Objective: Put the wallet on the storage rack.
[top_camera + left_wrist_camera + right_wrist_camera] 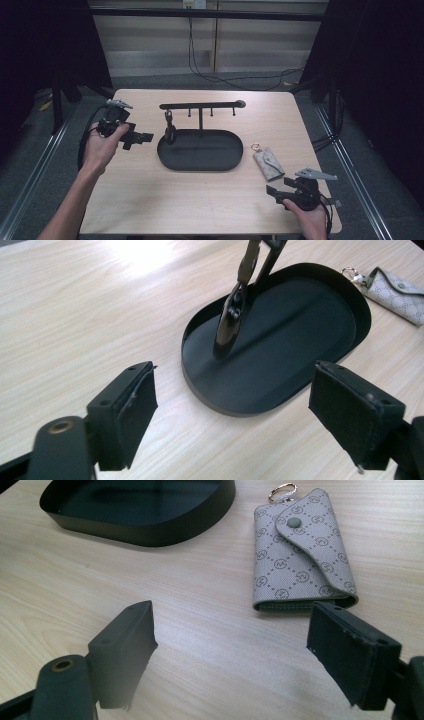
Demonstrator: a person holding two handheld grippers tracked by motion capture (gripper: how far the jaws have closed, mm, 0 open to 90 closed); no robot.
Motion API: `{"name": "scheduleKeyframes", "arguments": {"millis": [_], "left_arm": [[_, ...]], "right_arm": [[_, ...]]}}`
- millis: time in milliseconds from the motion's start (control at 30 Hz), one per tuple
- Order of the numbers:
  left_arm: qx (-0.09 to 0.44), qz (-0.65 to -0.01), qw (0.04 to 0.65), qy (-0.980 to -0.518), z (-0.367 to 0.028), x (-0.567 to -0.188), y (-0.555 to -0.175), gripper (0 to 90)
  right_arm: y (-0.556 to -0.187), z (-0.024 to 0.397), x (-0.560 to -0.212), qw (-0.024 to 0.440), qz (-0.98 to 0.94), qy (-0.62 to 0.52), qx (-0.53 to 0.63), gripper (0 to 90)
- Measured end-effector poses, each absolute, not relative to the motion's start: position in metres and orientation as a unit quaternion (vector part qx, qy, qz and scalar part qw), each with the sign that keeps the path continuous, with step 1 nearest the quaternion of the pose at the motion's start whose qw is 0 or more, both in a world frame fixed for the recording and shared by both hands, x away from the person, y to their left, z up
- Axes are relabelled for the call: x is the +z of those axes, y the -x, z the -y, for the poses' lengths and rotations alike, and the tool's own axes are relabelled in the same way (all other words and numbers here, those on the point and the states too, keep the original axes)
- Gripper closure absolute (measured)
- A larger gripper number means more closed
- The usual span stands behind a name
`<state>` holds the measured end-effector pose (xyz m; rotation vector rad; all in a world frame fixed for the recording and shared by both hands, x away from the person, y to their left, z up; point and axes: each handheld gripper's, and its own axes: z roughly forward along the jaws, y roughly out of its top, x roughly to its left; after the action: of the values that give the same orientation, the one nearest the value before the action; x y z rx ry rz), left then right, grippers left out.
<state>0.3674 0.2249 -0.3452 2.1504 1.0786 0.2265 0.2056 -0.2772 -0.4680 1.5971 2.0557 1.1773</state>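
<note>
A black stand (200,105) with a T-shaped hook bar rises from an oval black tray (200,150) at the table's middle. A dark key fob (170,131) (230,325) hangs from the bar's left hook, down toward the tray. A grey patterned key pouch (268,163) (300,555) with a gold ring lies flat on the table right of the tray. My left gripper (145,137) (232,417) is open, left of the tray, pointing at the fob. My right gripper (271,190) (230,655) is open, just short of the pouch, near the front right corner.
The wooden table (150,200) has bare room in front of the tray and along its left side. Three other hooks on the bar (212,111) hang free. Dark floor and cables lie beyond the table's far edge.
</note>
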Motion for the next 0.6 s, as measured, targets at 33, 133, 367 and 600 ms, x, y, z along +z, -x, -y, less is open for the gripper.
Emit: {"name": "scheduleKeyframes", "arguments": {"millis": [33,133,367,600], "left_arm": [[0.085,-0.425,0.364,-0.825,-0.226,-0.347,-0.364,20.1],[0.082,-0.424,0.373,-0.821,-0.233,-0.353,-0.355,20.7],[0.084,-0.428,0.397,-0.808,-0.246,-0.368,-0.339,22.9],[0.090,-0.421,0.427,-0.795,-0.258,-0.387,-0.317,23.2]], "right_arm": [[-0.206,0.278,-0.468,0.141,-0.712,-0.552,0.410,18.7],[-0.205,0.279,-0.467,0.140,-0.710,-0.555,0.410,18.4],[-0.207,0.278,-0.466,0.135,-0.711,-0.556,0.410,16.9],[-0.210,0.275,-0.464,0.130,-0.715,-0.553,0.407,16.4]]}}
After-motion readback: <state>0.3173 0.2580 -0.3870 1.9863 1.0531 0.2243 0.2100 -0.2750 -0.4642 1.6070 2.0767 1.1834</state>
